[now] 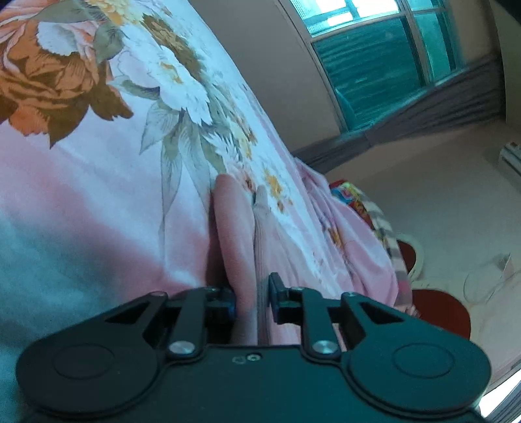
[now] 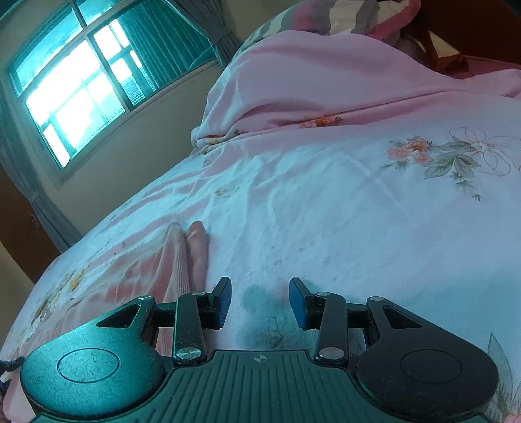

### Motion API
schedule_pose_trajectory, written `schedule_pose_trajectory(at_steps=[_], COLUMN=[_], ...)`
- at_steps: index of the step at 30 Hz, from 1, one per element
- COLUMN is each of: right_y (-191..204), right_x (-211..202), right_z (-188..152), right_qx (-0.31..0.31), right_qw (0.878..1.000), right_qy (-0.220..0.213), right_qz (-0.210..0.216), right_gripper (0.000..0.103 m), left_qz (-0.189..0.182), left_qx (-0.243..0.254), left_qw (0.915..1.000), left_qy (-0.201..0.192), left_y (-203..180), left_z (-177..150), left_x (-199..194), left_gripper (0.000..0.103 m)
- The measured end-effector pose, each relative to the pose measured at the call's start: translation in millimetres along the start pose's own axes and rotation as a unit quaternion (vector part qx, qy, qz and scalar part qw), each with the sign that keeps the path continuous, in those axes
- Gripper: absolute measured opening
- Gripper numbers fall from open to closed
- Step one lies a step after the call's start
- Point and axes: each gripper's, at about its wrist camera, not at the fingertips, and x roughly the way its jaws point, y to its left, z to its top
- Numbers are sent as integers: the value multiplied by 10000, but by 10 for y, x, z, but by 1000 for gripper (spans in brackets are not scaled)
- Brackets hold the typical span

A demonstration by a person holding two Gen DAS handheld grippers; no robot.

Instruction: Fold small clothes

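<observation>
A small pink ribbed garment (image 1: 239,234) lies folded lengthwise on the floral bedsheet (image 1: 97,169). My left gripper (image 1: 252,301) has its jaws close together around the near end of this garment, which passes between them. In the right wrist view the same pink garment (image 2: 185,257) lies on the sheet just left of my right gripper (image 2: 260,304). The right gripper is open and empty, low over the white part of the sheet, with nothing between its fingers.
A bunched pink blanket (image 2: 325,84) lies at the far end of the bed, with a striped pillow (image 2: 345,13) behind it. A window (image 2: 75,81) with grey curtains is on the wall. Red stools (image 1: 446,312) stand on the floor beside the bed.
</observation>
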Motion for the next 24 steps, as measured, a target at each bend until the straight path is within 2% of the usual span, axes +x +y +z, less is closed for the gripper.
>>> schedule_pose_trajectory(at_steps=[3,5,7,11,13,16,18,20,24], right_y=[-43,-76,-93,-136,-173,-203,-225,-259,-371], right_x=[-26,-65,-97,-151,-175,-203,-224,-258,-359], right_z=[14,35,53,63,62,68,79,98,152], right_qx=[99,171,125,69,155,141,158,150,69], right_qw=[9999,9998,9999,10000,9999,9998,9998,9996,9991], right_qy=[-21,-59,-51,-48,-62,-76,-107,-160,-291], right_qz=[25,28,-8,-37,-42,-70,-100,-187,-316], right_gripper=[39,39,39,39,39,39,39,39,39], left_qz=[201,27,-60,-222,-225,134,326,450,432], left_qx=[157,171,170,-88,-72,232,580,665,735], left_qw=[9996,9993,9990,9991,9990,9992,9975,9967,9964], left_qy=[119,324,416,364,366,293,222,107,-13], left_y=[-44,-71,-75,6,13,-48,-155,-215,-498], left_z=[1,12,2,13,9,-4,-24,-29,29], left_x=[27,53,51,43,43,41,31,-14,-58], left_gripper=[10,9,11,18,15,7,7,6,6])
